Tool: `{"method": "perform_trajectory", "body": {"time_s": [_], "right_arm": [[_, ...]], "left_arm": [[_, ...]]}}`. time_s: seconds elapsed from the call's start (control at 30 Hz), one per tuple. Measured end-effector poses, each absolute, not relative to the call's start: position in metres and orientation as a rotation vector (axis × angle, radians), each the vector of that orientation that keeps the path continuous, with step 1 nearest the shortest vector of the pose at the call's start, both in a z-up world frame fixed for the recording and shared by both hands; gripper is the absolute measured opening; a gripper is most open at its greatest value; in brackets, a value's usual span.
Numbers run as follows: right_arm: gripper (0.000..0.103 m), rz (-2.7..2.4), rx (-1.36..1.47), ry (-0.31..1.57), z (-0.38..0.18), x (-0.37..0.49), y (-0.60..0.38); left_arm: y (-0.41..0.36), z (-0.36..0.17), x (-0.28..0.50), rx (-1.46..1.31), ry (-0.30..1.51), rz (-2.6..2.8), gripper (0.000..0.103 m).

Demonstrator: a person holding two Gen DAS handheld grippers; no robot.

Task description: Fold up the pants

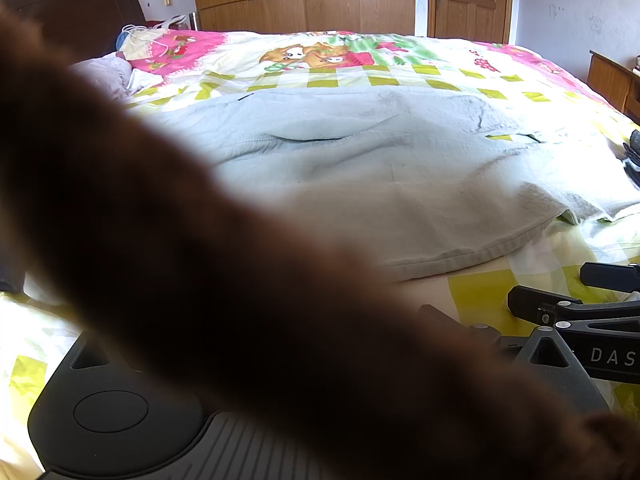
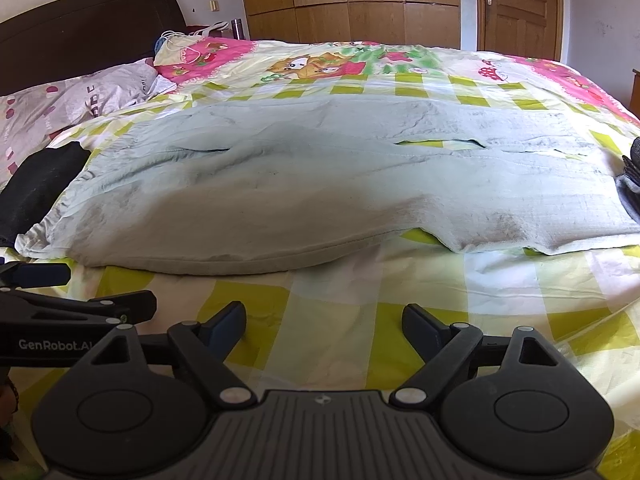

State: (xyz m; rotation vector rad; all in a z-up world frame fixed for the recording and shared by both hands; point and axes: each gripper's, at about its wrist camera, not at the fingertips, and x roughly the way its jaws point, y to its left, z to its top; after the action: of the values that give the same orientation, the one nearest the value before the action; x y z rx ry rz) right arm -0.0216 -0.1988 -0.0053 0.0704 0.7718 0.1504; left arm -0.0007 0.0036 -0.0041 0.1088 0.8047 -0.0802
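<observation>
Pants (image 2: 320, 188): pale, spread flat across bed (image 2: 360, 320), near hem facing both grippers.
Obstruction: blurred brown shape (image 1: 240, 280), possibly a sleeve, covers left gripper's jaws; state unreadable.
Right gripper (image 2: 324, 320): jaws wide, empty, above bare checked cover.
Surroundings: dark cloth (image 2: 36, 188) left, pillow (image 2: 80, 96) beyond.

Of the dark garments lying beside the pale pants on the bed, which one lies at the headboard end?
The flat black garment by the pants waistband, below the pillow; the other dark pile lies at the leg end.
</observation>
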Motion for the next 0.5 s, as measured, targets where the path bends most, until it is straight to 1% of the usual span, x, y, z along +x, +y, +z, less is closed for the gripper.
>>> {"method": "perform_trajectory", "body": {"time_s": [0.5], "right_arm": [[0.097,0.15,0.07,0.772,-0.0052,-0.0221,-0.1984]], "left_arm": [[0.0029,-0.0047,-0.0011,0.106,0.806,-0.081,0.103]]}}
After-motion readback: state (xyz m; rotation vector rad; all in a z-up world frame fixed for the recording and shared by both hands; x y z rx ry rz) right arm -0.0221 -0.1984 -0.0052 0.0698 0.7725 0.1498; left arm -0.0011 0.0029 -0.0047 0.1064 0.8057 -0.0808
